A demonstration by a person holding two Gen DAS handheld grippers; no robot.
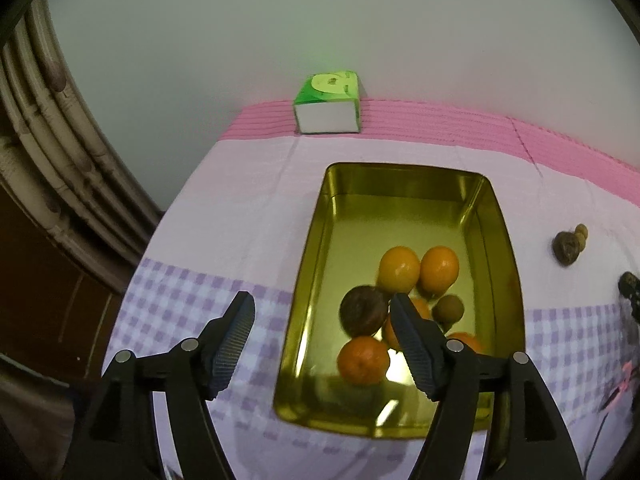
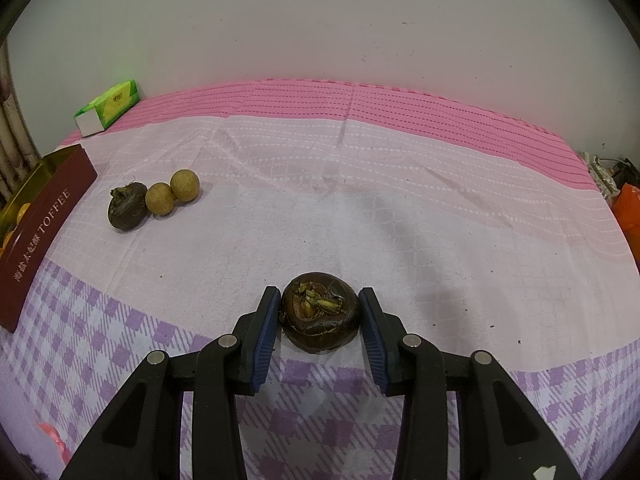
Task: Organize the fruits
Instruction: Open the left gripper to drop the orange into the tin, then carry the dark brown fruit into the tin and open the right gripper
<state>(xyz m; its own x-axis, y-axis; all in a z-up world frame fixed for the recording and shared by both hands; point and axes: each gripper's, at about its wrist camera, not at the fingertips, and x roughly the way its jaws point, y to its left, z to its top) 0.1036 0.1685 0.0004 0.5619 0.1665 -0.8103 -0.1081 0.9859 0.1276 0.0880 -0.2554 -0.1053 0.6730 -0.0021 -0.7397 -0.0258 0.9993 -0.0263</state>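
Right wrist view: the dark fruit (image 2: 320, 312) sits between the right gripper (image 2: 320, 316) fingers, spread slightly wider than it.

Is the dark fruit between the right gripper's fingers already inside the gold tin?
No, the dark fruit sits on the tablecloth between the right gripper fingers.

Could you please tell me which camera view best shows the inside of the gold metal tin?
The left wrist view: it looks down into the gold rectangular metal tin, fruit visible. The right wrist view catches only its corner and dark red lettered side.
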